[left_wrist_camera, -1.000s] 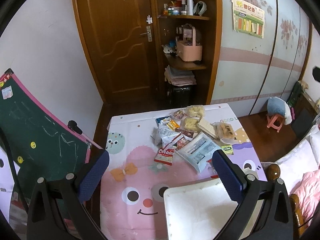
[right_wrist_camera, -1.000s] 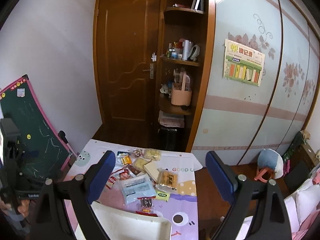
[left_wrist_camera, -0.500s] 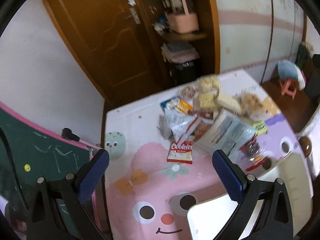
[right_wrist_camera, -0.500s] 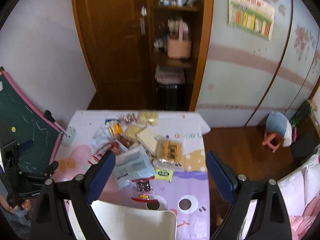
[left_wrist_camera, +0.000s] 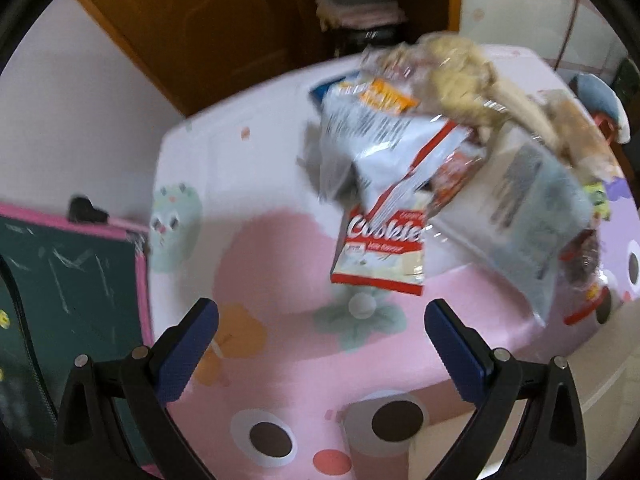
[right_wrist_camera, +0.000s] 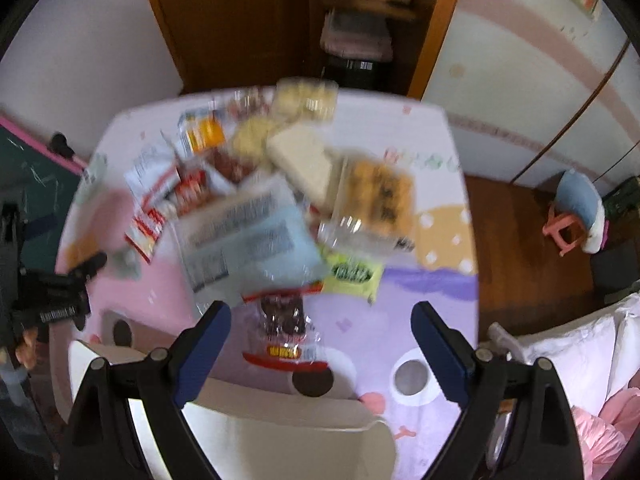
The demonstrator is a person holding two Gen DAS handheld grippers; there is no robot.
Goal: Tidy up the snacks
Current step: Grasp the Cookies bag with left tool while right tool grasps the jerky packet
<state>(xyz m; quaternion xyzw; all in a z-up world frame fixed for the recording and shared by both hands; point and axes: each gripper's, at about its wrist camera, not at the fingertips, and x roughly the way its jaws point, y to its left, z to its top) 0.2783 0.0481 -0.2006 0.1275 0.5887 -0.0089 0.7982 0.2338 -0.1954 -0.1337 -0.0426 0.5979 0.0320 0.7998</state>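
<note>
A heap of snack packets lies on a table covered with a pink and purple cartoon cloth (left_wrist_camera: 280,280). Nearest my left gripper (left_wrist_camera: 322,332) is a red and white cookies packet (left_wrist_camera: 382,252), just beyond its open, empty fingers. My right gripper (right_wrist_camera: 320,334) stands open over a clear packet of dark snacks with a red label (right_wrist_camera: 286,330). A large pale blue packet (right_wrist_camera: 248,236), a green packet (right_wrist_camera: 352,274) and a tray of yellow pastries (right_wrist_camera: 376,196) lie behind it. A white box (right_wrist_camera: 280,436) sits below the right gripper. Both views are blurred.
A green chalkboard with a pink frame (left_wrist_camera: 60,280) leans at the table's left edge. Beyond the table stand a brown door (right_wrist_camera: 224,20) and shelves (right_wrist_camera: 360,24). A small stool (right_wrist_camera: 576,216) stands on the wood floor at the right; pink bedding (right_wrist_camera: 600,440) is near the right corner.
Both grippers have tilted down and moved closer to the table, so the snack heap fills more of each view. Their fingers stay open.
</note>
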